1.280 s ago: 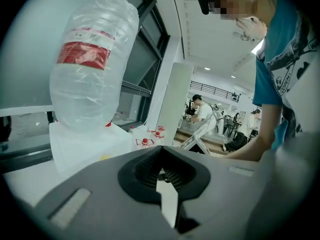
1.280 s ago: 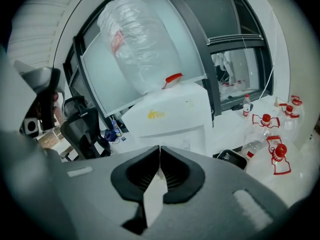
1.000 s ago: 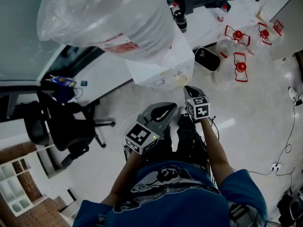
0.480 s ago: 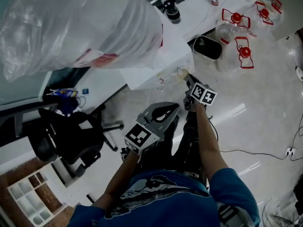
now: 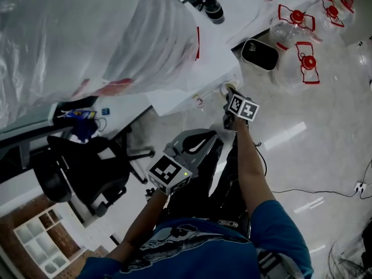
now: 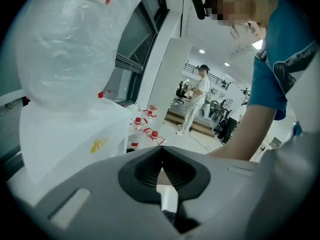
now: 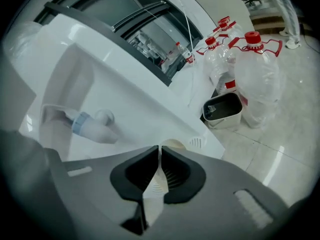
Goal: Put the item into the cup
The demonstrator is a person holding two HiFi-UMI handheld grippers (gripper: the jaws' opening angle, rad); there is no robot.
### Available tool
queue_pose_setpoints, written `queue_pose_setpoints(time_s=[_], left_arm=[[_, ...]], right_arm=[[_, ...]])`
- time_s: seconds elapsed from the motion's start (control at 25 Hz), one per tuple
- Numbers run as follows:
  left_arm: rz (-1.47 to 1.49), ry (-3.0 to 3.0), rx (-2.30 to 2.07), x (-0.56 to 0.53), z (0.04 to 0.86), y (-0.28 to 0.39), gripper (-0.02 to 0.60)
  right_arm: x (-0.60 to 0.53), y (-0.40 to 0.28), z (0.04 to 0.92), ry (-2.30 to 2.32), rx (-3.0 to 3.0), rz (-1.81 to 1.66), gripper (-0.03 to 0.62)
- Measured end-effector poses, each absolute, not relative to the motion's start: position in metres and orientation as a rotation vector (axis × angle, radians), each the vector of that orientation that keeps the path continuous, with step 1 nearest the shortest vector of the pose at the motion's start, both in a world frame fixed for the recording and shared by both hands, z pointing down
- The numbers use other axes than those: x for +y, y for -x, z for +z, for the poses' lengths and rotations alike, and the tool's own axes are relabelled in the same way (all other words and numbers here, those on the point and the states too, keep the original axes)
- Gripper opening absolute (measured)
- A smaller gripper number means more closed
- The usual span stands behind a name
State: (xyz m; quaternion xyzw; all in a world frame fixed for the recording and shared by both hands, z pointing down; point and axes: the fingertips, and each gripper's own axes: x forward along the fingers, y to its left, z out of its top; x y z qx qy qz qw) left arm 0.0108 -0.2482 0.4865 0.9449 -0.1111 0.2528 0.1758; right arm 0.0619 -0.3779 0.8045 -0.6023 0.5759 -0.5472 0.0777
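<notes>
Right gripper [image 5: 231, 97] is out at the table [image 5: 224, 42] corner, and there's the cup [image 5: 231, 88], a cream rim right on the edge, at about 11 o'clock from the marker cube. Along the jaws of the right gripper [image 7: 160, 151] that rim [image 7: 172, 144] sits at 1 o'clock, just past the tips. The jaws are narrow and starting to open, with a pale item [image 7: 152, 184], ribbed and thin, caught in the slit between them. What it is exactly, I can't tell.

So this reads as the release. To do it well, the tips should sit squarely over the cup's mouth before the gap widens, since they look a touch short of it. Open slowly and hold the gripper steady until the piece drops clear. The cup stands at the very corner, so any bump could tip it to the floor.

Left gripper [image 5: 203, 138] hangs back at 7 o'clock, well apart from the table, jaws [image 6: 161, 156] closed with nothing between them. It could steady the cup if needed.
</notes>
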Motion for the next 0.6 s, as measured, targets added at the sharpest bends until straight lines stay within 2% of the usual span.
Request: queue_pose_setpoints(time_s=[0.16,0.6], left_arm=[[0.758,-2.612,-0.339,-0.246,0.492,-0.004,0.015],[0.693,-2.635,-0.416,-0.249,0.488,-0.001,0.015]], right_arm=[[-0.375,-0.060,0.810,1.784,1.765,-1.657,0.104],[-0.358,-0.063,0.781,1.779,2.009,-1.582,0.105]])
